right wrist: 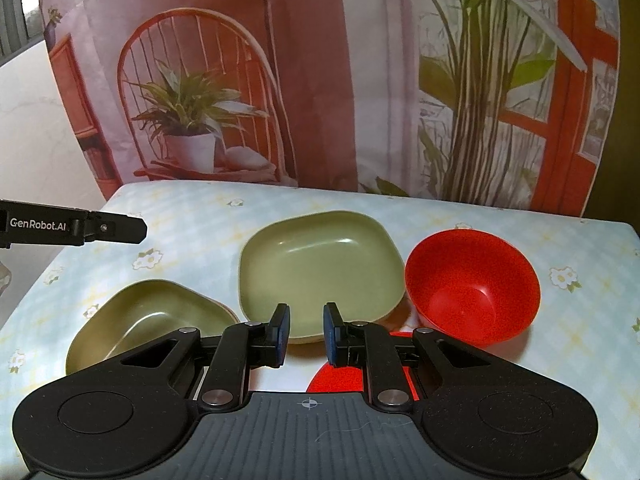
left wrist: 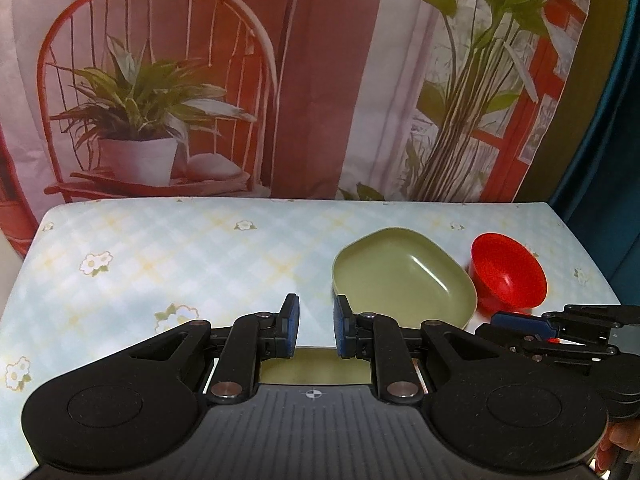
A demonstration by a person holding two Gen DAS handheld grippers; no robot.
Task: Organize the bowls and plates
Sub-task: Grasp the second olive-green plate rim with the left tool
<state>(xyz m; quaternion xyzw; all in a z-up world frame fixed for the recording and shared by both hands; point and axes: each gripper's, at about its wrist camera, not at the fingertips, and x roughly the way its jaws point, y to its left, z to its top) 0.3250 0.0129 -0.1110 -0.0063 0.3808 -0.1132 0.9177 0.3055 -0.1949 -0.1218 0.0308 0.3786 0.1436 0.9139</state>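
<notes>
- Left claw (left wrist: 316,328) hangs low over the near part of the surface (left wrist: 180,256), its blue-padded fingers parted with nothing between them; in the right wrist view only its black tip (right wrist: 116,229) shows at the far left, above the cloth.
- Under the left claw, a strip of olive dish (left wrist: 314,368) shows between its linkages.
- From the right wrist view, that olive dish (right wrist: 152,320) sits nearest on the left, tilted, its near edge hidden by the claw body.
- Just beside it to the right, a wider pale green plate (right wrist: 320,268) lies flat near the middle of the surface; the same plate (left wrist: 400,280) appears right of the left claw's fingers.
- Right claw (right wrist: 306,334) hovers at the green plate's near rim, fingers apart and holding nothing; in the left wrist view it (left wrist: 516,320) reaches in from the right, edge-on.
- Below the right claw, a red object (right wrist: 336,378) lies partly hidden; what it is cannot be told.
- Furthest right, a red bowl (right wrist: 472,284) stands upright just beside the green plate (left wrist: 508,272).
- Behind the surface hangs a printed backdrop (left wrist: 280,80) of a chair and plants.
</notes>
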